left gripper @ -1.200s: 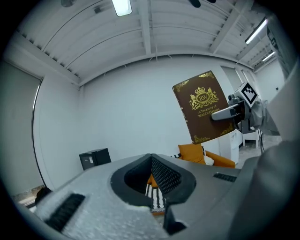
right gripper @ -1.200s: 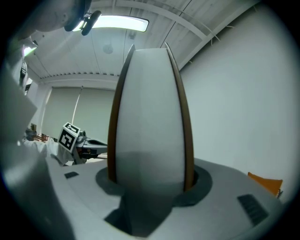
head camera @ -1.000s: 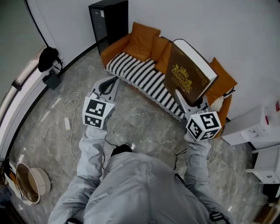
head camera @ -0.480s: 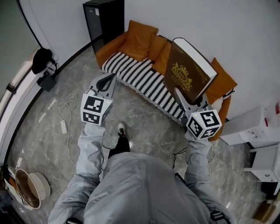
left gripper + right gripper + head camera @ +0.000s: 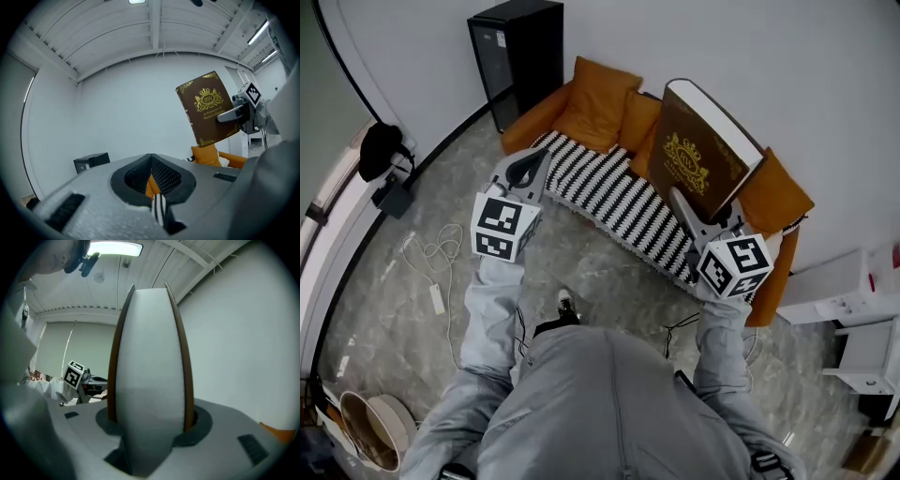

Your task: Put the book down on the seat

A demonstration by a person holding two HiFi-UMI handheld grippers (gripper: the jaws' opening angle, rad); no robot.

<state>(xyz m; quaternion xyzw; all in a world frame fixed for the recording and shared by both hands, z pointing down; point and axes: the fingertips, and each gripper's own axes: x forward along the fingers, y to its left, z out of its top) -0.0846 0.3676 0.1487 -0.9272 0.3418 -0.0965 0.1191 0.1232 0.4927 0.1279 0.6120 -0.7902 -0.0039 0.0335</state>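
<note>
Fingers of our left gripper [image 5: 538, 157] are pressing together with nothing between them, and we are holding it out over the grey marbled floor [image 5: 609, 272]. Left of those fingertips and farther off, a tall black cabinet [image 5: 514, 52] is standing against the white wall. Just beyond the fingertips, the black-and-white striped seat cover [image 5: 609, 187] is lying along the orange sofa [image 5: 539, 108], with orange square cushions [image 5: 600, 89] leaning on its back. At our right gripper [image 5: 688, 212], the fingers are pinching the thick brown hardcover book with a gold crest [image 5: 698, 159] by its page edge. One finger is lying on each cover, and the white page block is filling the gap between them. We are holding the book tilted up above these fingers, in the air over the right part of the striped seat, clear of it.
</note>
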